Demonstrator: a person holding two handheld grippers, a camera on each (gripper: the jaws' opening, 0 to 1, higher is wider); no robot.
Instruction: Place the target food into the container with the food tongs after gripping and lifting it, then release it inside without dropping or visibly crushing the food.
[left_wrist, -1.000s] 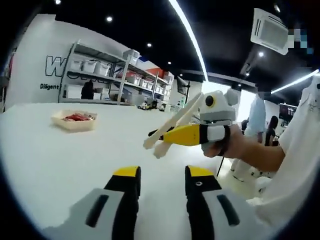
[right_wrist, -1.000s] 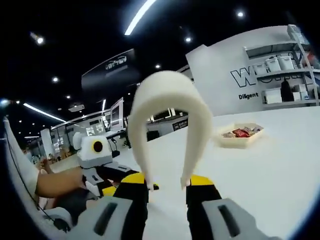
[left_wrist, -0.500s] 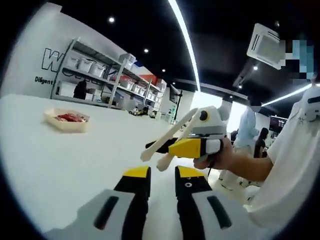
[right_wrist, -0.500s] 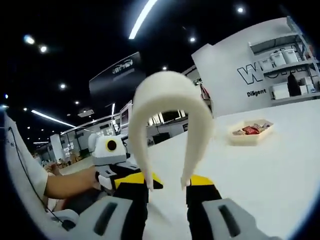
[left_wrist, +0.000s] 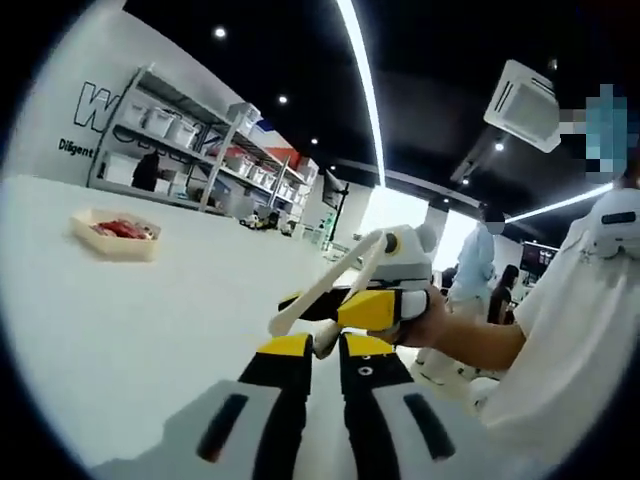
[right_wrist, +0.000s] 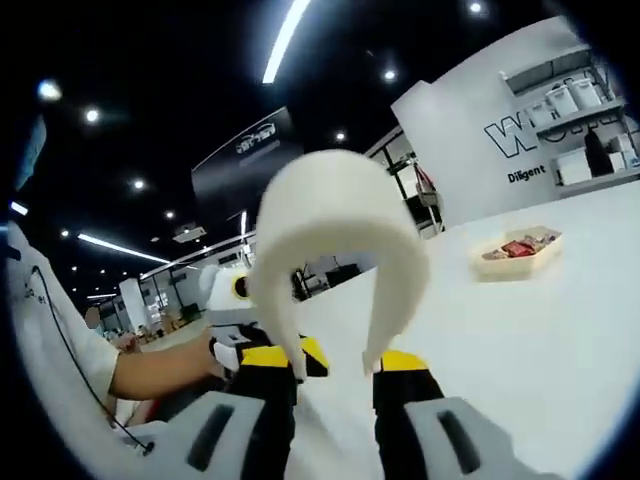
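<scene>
Right gripper (right_wrist: 335, 375) clamps your tongs (right_wrist: 335, 215) | food tray (right_wrist: 515, 252) well ahead, right of tips | left gripper (left_wrist: 323, 350) nearly shut, empty

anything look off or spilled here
Nothing stands out. The cream food tongs sit bent end up in the right gripper, arms intact. The tray with red food sits flat on the white table with nothing scattered around it. The left gripper holds nothing, its jaws nearly together.
</scene>
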